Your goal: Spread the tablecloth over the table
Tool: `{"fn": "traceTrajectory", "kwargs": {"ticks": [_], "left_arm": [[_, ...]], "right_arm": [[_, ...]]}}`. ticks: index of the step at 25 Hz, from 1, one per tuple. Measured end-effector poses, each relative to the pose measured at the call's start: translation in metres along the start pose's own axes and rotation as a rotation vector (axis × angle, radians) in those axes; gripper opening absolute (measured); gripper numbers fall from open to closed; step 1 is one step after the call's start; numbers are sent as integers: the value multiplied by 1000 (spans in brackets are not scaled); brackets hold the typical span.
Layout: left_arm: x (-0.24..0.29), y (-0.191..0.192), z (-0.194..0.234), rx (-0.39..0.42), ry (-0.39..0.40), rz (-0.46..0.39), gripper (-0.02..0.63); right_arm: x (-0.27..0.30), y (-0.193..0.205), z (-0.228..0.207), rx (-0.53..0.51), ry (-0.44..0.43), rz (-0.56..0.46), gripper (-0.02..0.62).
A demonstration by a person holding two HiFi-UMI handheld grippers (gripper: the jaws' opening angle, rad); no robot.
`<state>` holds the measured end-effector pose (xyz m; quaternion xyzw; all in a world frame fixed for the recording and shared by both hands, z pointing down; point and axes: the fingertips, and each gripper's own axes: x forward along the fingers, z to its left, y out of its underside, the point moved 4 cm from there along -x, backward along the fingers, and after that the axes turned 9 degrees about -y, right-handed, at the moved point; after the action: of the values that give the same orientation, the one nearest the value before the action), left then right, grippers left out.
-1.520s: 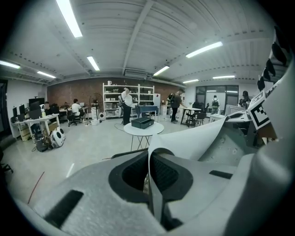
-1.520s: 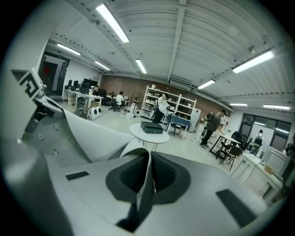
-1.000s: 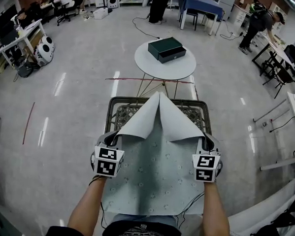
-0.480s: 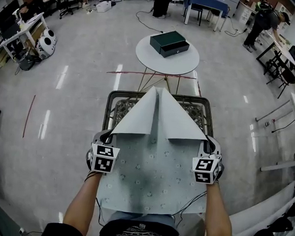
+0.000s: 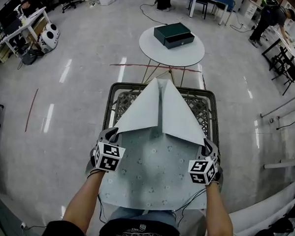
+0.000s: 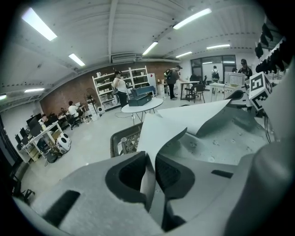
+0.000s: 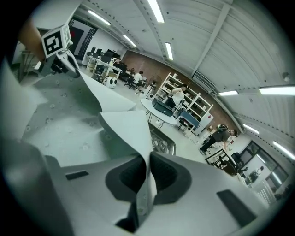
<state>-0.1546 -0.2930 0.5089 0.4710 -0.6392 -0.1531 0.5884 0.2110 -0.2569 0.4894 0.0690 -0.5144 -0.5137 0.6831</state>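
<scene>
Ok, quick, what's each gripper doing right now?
Left gripper: shut on a corner of the pale grey-green patterned tablecloth; its jaws have just been opening slightly, cloth between them.
Right gripper: shut on the tablecloth's other corner.

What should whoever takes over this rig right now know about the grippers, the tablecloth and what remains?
Left gripper: on a tablecloth corner; jaws have just been opening slightly, cloth between them.
Right gripper: shut on the other corner.
Cloth: covers the near table; both held corners folded back, pale underside up, far table end bare.
Done: cloth on table.
To do: probably carry both corners to the far rim, flatten.
</scene>
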Motion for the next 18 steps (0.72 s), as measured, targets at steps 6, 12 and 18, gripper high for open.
{"fn": "traceTrajectory", "kwargs": {"ticks": [6, 12, 18], "left_arm": [[10, 16, -26, 37, 30, 21, 83], [13, 19, -31, 50, 31, 20, 120], [8, 12, -31, 45, 38, -9, 287]], "right_arm": [[7, 8, 16, -25, -16, 16, 31], [10, 9, 21, -32, -16, 24, 61], [6, 1, 27, -37, -20, 15, 178]]}}
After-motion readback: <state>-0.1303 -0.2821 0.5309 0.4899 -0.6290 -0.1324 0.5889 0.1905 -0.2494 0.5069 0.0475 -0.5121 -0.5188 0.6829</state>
